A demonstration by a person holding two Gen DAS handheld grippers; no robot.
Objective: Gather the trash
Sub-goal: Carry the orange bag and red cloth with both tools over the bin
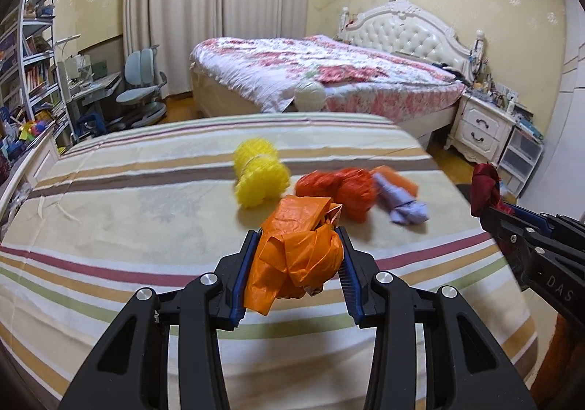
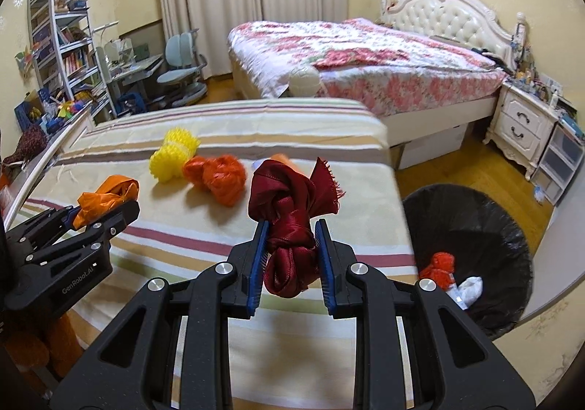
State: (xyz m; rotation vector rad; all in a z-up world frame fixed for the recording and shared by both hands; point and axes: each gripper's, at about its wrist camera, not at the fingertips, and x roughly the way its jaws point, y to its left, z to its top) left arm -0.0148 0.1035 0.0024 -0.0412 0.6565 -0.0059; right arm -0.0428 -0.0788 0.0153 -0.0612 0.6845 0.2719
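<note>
The purple bundle point(image 1: 402, 203) is smeared by motion in the left view; in the right view the red cloth point(image 2: 289, 205) hides nearly all of it; the yellow net point(image 1: 260, 172) is also soft and blurred; the bin point(image 2: 486, 227) is partly covered by the right gripper point(image 2: 291, 256), and the white scrap point(image 2: 470, 291) inside is too small to identify; the things on the nightstand point(image 1: 479, 124) are too small to tell apart.
</note>
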